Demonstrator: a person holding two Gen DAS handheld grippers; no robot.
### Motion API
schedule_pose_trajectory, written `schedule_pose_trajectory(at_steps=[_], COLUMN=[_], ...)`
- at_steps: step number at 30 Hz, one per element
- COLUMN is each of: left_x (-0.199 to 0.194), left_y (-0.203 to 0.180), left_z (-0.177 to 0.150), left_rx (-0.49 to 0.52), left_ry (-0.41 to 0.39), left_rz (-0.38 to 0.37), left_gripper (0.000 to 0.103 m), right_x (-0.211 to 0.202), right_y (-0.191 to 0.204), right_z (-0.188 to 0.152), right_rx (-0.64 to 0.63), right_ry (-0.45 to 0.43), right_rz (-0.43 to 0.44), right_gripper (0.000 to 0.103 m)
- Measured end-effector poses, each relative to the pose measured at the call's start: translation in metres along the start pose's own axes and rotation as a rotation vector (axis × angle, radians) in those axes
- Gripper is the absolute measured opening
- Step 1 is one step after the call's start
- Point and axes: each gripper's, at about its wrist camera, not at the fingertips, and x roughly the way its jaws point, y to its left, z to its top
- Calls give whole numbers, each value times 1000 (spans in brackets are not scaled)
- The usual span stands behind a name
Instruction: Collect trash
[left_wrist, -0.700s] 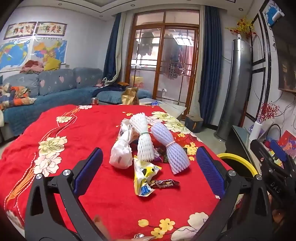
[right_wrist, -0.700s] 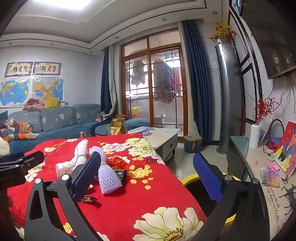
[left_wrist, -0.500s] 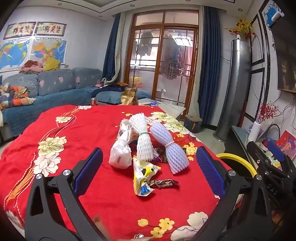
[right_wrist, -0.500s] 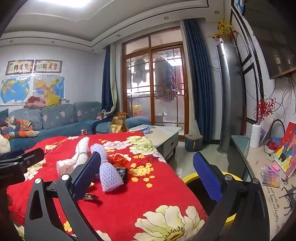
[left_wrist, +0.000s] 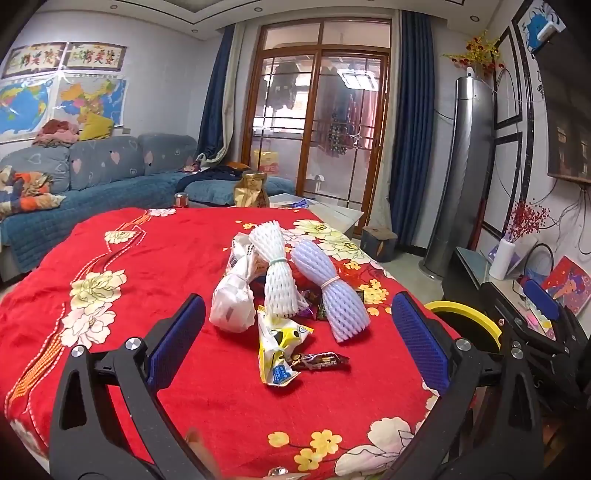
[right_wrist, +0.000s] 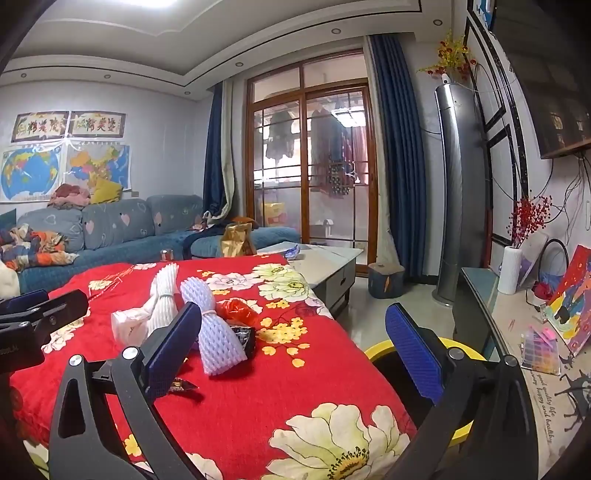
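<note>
Words you can read in the room

In the lower right of the right wrist view, the cabinet top has curly writing that looks like "happy and healthy". In the upper left of both views, two framed signs on the wall show big Chinese letters, too small to read for sure. The two maps under them have print too tiny to read. The yellow snack wrapper has a blue label, but it is too blurry to read.
</note>
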Motion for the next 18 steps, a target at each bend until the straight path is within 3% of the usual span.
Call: schedule_pose_trajectory(at_steps=[18], left_x=[0], left_y=[0], left_z=[-1], left_rx=[0], left_ry=[1], left_rz=[-2], left_gripper=[93], right_x=[1], right_y=[-2], right_z=[-3], right_rx=[5], right_ry=[7], right_rz=[-5], right_gripper=[97])
